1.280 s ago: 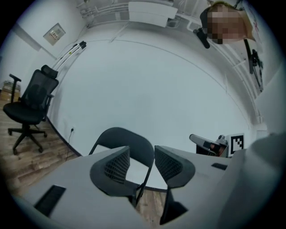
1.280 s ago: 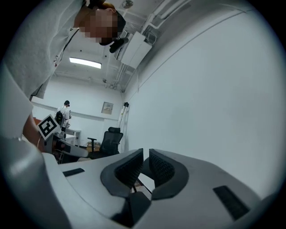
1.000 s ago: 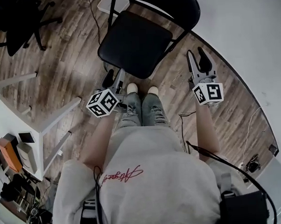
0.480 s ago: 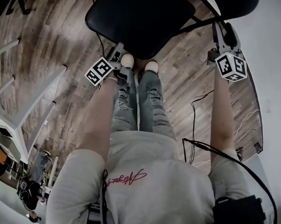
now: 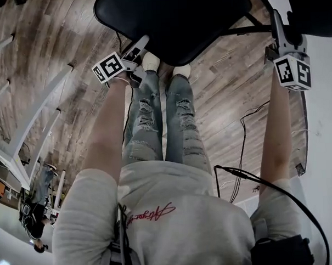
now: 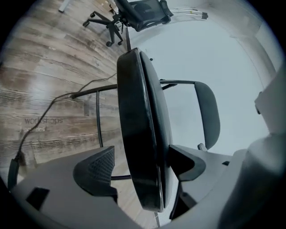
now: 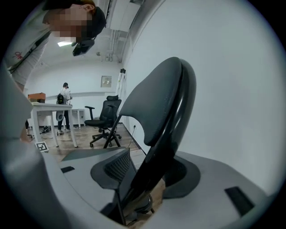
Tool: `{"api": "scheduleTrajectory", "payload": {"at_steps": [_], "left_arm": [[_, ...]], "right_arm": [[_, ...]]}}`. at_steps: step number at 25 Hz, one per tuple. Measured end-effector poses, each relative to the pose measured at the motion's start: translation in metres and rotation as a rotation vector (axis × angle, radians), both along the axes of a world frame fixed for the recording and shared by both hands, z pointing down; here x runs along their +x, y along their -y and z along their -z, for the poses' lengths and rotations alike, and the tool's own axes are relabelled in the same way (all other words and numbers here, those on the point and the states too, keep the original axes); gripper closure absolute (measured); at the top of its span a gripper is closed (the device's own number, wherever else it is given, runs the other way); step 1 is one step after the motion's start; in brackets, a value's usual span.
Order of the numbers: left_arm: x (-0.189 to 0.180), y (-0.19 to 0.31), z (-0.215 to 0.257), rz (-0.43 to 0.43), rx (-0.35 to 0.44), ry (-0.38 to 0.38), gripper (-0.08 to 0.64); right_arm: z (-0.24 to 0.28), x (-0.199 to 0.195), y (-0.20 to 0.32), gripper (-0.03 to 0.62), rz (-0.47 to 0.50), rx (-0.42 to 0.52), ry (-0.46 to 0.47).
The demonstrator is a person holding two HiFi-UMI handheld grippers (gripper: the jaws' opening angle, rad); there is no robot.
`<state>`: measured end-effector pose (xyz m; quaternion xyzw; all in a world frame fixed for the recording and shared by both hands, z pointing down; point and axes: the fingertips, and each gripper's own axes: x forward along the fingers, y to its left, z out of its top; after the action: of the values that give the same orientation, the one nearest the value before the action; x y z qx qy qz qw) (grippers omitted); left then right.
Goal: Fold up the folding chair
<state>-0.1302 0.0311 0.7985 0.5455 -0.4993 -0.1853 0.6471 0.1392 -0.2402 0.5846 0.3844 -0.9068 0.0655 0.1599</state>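
Note:
The black folding chair stands open in front of my feet, its seat (image 5: 172, 16) filling the top of the head view. My left gripper (image 5: 136, 49) is at the seat's front edge. In the left gripper view the seat edge (image 6: 138, 116) runs between the jaws of the left gripper (image 6: 140, 167); they are opening, and a gap shows beside one pad (image 6: 96, 170). My right gripper (image 5: 280, 28) is at the chair's backrest side. In the right gripper view the backrest (image 7: 156, 103) and its black frame tube (image 7: 158, 152) pass between the wide jaws of the right gripper (image 7: 147, 174).
White table legs (image 5: 38, 107) cross the wooden floor at the left. A black cable (image 5: 243, 131) trails on the floor at the right beside the white wall (image 5: 325, 122). An office chair (image 7: 105, 116), a white table and a standing person (image 7: 65, 100) are further off.
Both grippers came down and forward onto the chair: the left one rolled and reached the seat's front edge, the right one reached the backrest side. The chair now sits closer in the head view.

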Motion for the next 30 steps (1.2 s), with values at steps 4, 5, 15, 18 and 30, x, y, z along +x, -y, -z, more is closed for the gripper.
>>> {"api": "scheduleTrajectory", "payload": {"at_steps": [4, 5, 15, 18, 30], "left_arm": [[0.001, 0.026, 0.01, -0.042, 0.168, -0.044, 0.184], [0.0, 0.035, 0.011, -0.037, 0.199, -0.066, 0.183], [0.007, 0.054, 0.026, -0.005, 0.17, -0.24, 0.264], [0.011, 0.06, 0.043, 0.004, 0.147, -0.244, 0.272], [0.032, 0.138, 0.15, 0.009, 0.086, -0.166, 0.364]], "right_arm": [[0.002, -0.003, 0.01, 0.478, -0.015, -0.013, 0.062], [0.002, -0.003, 0.012, 0.503, -0.021, -0.026, 0.093], [0.015, 0.006, 0.019, 0.572, -0.162, -0.102, 0.208], [0.028, 0.007, 0.019, 0.577, -0.188, -0.086, 0.259], [0.077, 0.009, 0.049, 0.577, -0.108, -0.053, 0.329]]}}
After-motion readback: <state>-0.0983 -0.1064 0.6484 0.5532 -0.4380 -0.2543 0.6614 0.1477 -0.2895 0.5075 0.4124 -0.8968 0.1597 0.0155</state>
